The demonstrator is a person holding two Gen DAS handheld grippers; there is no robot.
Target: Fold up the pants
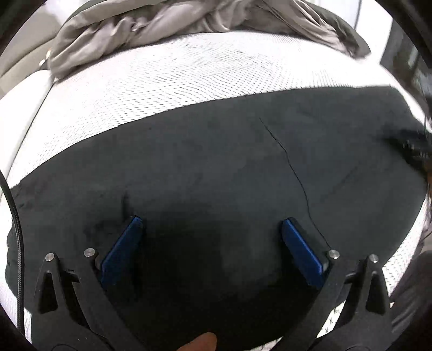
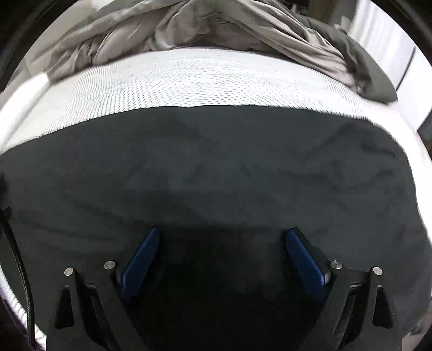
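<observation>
Dark charcoal pants (image 1: pixel 216 167) lie spread flat across a white textured mattress (image 1: pixel 167 75). A thin seam line runs down their right part in the left wrist view. My left gripper (image 1: pixel 212 224) is open, its blue pads (image 1: pixel 122 251) wide apart just above the cloth, holding nothing. In the right wrist view the same pants (image 2: pixel 216 167) fill the lower frame with soft wrinkles. My right gripper (image 2: pixel 222 233) is open as well, low over the cloth and empty.
A crumpled grey duvet (image 1: pixel 167 24) is heaped at the far side of the mattress (image 2: pixel 189 81) and shows in the right wrist view too (image 2: pixel 216 27). A black cable (image 1: pixel 16 237) hangs at the left. A fingertip (image 1: pixel 201 343) shows at the bottom edge.
</observation>
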